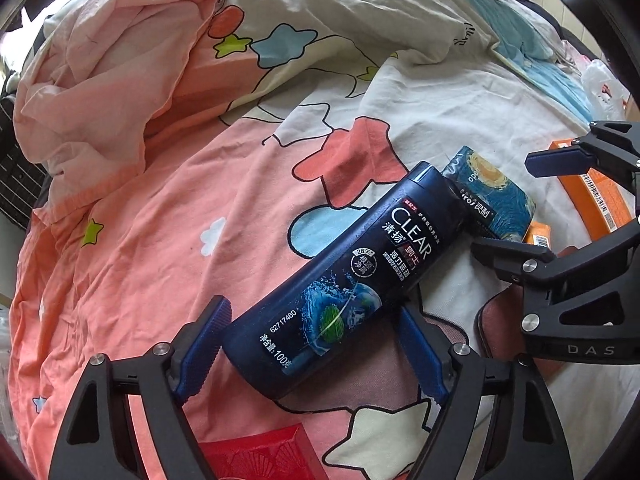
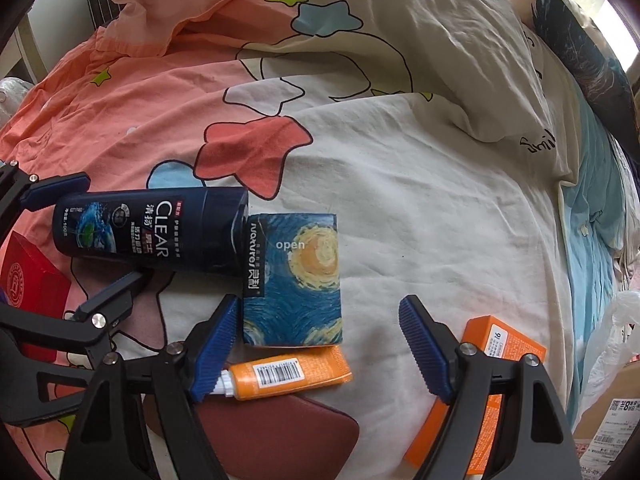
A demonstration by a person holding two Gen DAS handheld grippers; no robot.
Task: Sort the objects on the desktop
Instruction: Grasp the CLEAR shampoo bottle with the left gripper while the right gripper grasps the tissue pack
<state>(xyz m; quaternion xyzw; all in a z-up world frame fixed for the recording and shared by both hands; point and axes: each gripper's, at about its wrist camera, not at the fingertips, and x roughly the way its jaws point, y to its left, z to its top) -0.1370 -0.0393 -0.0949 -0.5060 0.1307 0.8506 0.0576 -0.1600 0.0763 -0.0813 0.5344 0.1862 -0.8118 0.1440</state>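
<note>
A dark blue CLEAR shampoo bottle [image 1: 340, 276] [image 2: 152, 232] lies on its side on the patterned quilt [image 1: 160, 220]. My left gripper [image 1: 314, 344] [image 2: 86, 246] is open, its blue pads on either side of the bottle's base end and close to it. The bottle's cap touches a tissue pack [image 2: 296, 276] [image 1: 492, 196] printed with a blue and yellow swirl painting. Below the pack lies an orange tube [image 2: 288, 372] [image 1: 538, 236]. My right gripper [image 2: 320, 344] [image 1: 536, 204] stands open over the pack's near edge and the tube, gripping nothing.
An orange box [image 2: 500, 360] [image 1: 596, 200] lies under the right gripper's right finger. A red box [image 2: 28, 280] [image 1: 260, 456] and a maroon pouch [image 2: 288, 436] sit nearby. Bunched pink bedding [image 1: 100, 80] and a pillow [image 2: 460, 60] rise behind.
</note>
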